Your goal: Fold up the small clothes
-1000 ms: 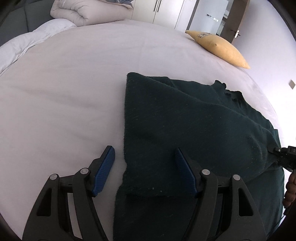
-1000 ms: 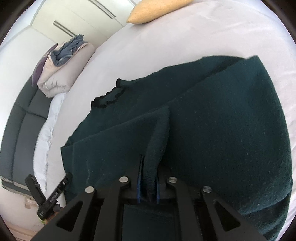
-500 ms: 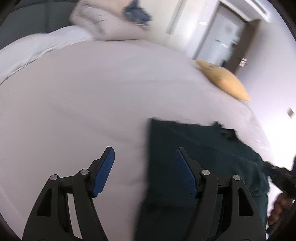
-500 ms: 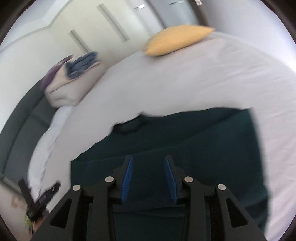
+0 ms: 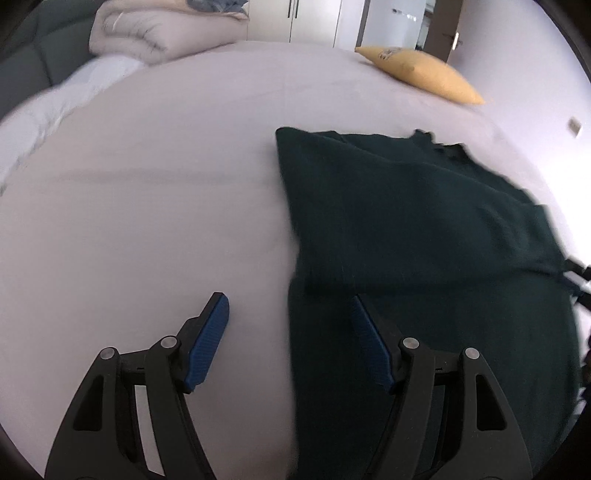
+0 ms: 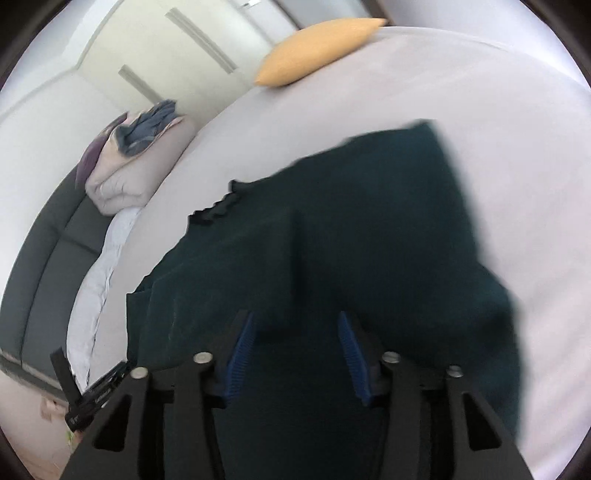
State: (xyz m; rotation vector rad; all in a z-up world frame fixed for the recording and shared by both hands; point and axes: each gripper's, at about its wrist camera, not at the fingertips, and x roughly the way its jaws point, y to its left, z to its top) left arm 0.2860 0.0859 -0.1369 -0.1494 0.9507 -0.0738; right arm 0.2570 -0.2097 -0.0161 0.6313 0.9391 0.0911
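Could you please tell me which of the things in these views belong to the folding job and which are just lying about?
Part of the job:
dark green garment
left gripper, open
right gripper, open
bed sheet

Just lying about:
yellow pillow
folded beige duvet
blue cloth

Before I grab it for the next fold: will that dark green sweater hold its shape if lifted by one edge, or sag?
The dark green sweater will likely sag: it lies limp on the bed, one layer draped softly over another. The fuzzy knit looks thick, so probably grippy, not slippery. Both the left claw and right claw are open, so two pinch points would help.
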